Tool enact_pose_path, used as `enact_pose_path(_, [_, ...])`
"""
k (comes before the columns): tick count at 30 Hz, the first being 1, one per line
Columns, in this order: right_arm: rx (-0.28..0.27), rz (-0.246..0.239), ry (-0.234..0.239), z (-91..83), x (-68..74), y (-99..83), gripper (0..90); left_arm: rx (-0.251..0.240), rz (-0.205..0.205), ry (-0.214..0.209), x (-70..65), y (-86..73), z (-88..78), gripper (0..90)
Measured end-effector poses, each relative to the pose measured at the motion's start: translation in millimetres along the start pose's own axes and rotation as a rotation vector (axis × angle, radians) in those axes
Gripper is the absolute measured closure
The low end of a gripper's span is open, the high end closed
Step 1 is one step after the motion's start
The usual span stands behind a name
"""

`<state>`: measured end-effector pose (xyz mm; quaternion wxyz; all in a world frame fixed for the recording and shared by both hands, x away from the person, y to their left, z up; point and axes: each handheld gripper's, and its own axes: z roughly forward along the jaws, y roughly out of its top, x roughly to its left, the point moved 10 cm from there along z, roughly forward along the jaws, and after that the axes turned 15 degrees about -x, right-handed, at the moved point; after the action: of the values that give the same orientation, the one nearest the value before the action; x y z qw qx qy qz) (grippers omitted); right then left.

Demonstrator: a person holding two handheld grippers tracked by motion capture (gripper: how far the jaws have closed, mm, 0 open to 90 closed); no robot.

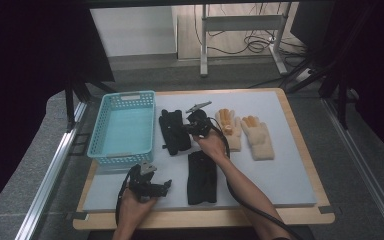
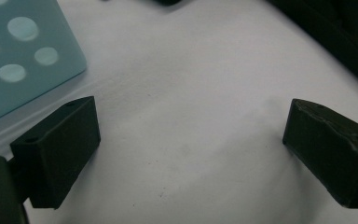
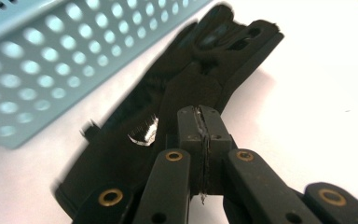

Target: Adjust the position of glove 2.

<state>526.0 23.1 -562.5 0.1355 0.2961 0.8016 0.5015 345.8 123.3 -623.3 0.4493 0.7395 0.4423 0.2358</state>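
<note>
The grey mat (image 1: 280,165) covers most of the wooden table; on it, the turquoise basket (image 1: 125,127) serves as the landmark, standing at the mat's far-left part; just beside the basket's right wall lies a black glove (image 1: 174,131), and nearer the person, well to the basket's lower right, a second black glove (image 1: 201,177); farther right of the basket, past the first black one, two cream gloves (image 1: 245,132) lie side by side. The right gripper (image 1: 196,125) sits at the black glove next to the basket; in the right gripper view its jaws are pressed together with a thin fold of that glove (image 3: 186,88) pinched between the tips, the rest of the fabric trailing ahead towards the perforated basket wall (image 3: 51,60). The left gripper (image 1: 152,186) rests below the basket's near corner, its jaws standing wide apart over bare mat with nothing between them (image 2: 191,140). The likely trouble is the shallow bite: only an edge of cloth is caught, so a quick lift could let the glove slide out and drop short of the basket; the limp fingers could also drag on the mat or snag on the basket rim as it crosses, leaving the glove hung half over the wall.
</note>
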Motion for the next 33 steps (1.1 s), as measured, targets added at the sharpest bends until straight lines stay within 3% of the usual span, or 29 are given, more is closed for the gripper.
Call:
enact_pose_path(8, [-0.048,0.002,-0.022,-38.4,-12.6,18.8,88.1,0.002,0.0,0.0,0.0,-0.1,-0.1,4.2])
enact_pose_path(17, [-0.055,-0.044,-0.108,-77.3,-39.0,30.6,88.1,-0.001,0.0,-0.001,0.0,0.1,0.3,4.2])
enact_pose_path(22, [-0.025,-0.049,-0.09,-70.7,-33.2,19.2,88.0,-0.001,0.0,0.0,0.1,0.1,0.2,4.3])
enact_pose_path(29, [-0.031,-0.039,0.0,-48.8,-3.5,14.4,85.3,0.0,0.001,-0.001,0.1,0.0,0.1,4.3])
enact_pose_path(30, [-0.039,-0.06,0.009,-44.4,3.1,17.5,82.0,0.0,0.001,-0.001,0.1,0.0,0.1,4.3])
enact_pose_path(33, [-0.046,-0.067,-0.002,-43.1,-0.5,20.5,78.5,0.0,-0.001,-0.001,0.0,0.0,0.1,4.3])
